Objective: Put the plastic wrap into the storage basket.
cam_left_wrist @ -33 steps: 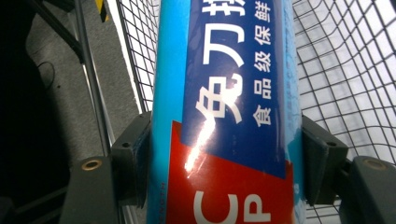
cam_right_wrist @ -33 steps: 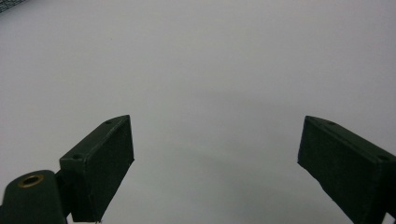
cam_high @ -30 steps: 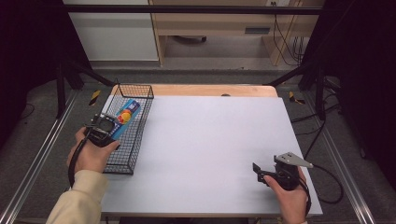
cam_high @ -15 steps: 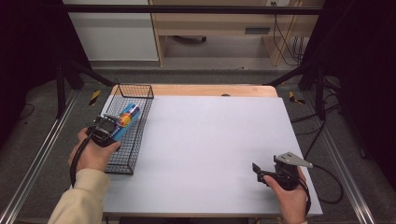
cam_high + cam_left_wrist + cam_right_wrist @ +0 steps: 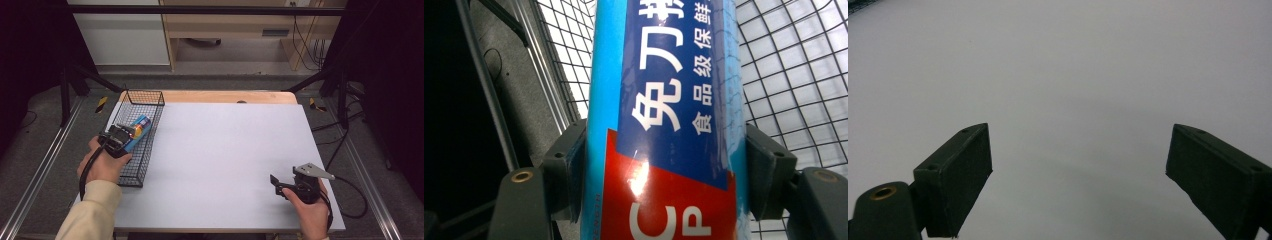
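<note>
Glossy blue box [image 5: 666, 120] — long, printed — clamped in left tool [image 5: 121, 139] over wire basket [image 5: 150, 97]; right tool [image 5: 1078, 175] gapes

In the left gripper view the blue box [image 5: 669, 120] runs off the top and bottom edges, so both ends and part of its lettering are cut off. In the high view the left hand-held gripper [image 5: 124, 136] covers the box's near end, and the box's print is too small to read. The wire basket [image 5: 145, 97] has its near-left wall hidden behind the left hand [image 5: 102, 162].
</note>
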### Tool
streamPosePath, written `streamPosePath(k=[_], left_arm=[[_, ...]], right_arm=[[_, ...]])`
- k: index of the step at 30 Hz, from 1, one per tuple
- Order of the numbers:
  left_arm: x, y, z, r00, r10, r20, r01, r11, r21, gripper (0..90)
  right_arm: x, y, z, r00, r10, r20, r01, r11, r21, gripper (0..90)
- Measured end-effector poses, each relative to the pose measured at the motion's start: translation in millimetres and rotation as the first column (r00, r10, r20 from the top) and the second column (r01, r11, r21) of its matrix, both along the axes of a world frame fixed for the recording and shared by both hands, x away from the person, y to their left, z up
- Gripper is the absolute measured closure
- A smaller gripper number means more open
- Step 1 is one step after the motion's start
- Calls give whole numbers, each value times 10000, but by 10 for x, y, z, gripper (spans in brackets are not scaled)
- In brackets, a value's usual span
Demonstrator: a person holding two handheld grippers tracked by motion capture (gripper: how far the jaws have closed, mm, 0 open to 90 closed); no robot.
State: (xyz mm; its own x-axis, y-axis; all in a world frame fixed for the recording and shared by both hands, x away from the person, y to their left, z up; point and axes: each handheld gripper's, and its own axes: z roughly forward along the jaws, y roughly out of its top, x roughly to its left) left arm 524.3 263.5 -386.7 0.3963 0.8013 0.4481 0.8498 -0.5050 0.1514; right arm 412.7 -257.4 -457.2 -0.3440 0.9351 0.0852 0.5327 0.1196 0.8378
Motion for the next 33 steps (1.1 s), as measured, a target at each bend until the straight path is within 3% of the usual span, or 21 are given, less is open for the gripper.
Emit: streamPosePath(k=[10,22,33], left_arm=[[19,-27,-14,9997,-84,-214,86,9999,101,318],[24,-25,-19,9998,-109,-181,111,9999,115,317],[15,-54,-40,9995,-283,-119,288,9986,453,314]], right_arm=[[-1,6,0,10000,52,-30,-52,10000,10,113],[1,4,-4,10000,62,-19,-62,10000,-6,113],[4,4,-12,9999,115,-25,-115,9999,-70,112]])
